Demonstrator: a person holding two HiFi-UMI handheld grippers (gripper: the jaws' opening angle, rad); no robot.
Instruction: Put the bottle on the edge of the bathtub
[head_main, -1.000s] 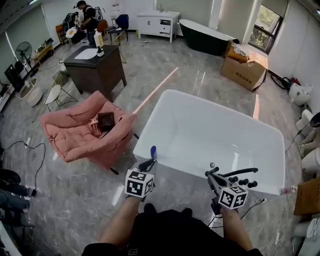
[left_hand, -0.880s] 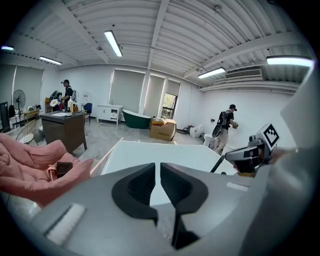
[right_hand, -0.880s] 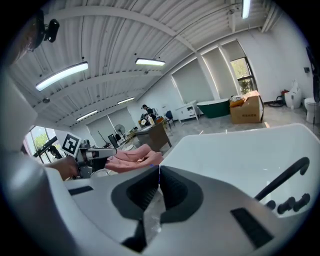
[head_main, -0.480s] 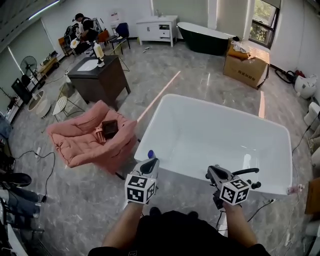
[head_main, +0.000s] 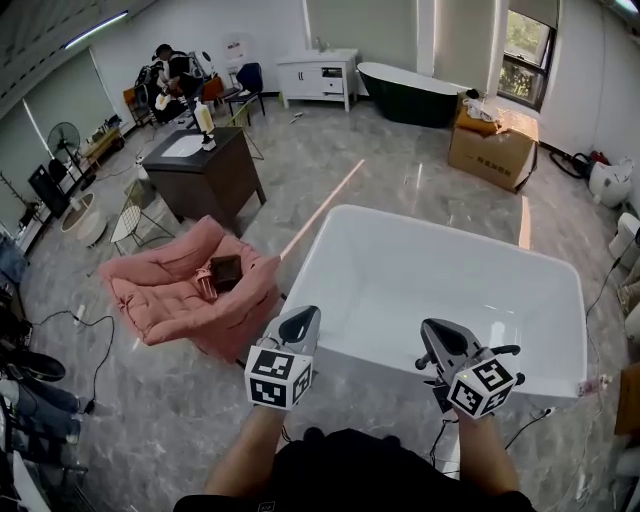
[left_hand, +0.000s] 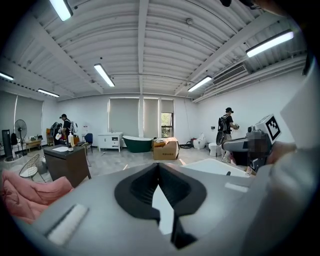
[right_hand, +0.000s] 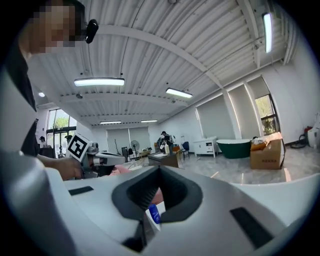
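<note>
Over the bathtub (head_main: 440, 280), we are holding left claw (head_main: 303, 318) and right claw (head_main: 434, 332) pressed together, empty; swinging carelessly risks toppling the bottle (right_hand: 154, 214).

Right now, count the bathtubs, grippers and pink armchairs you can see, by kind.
Bathtubs: 2 (white bathtub, dark bathtub)
Grippers: 2 (left gripper, right gripper)
Pink armchair: 1
Total: 5
</note>
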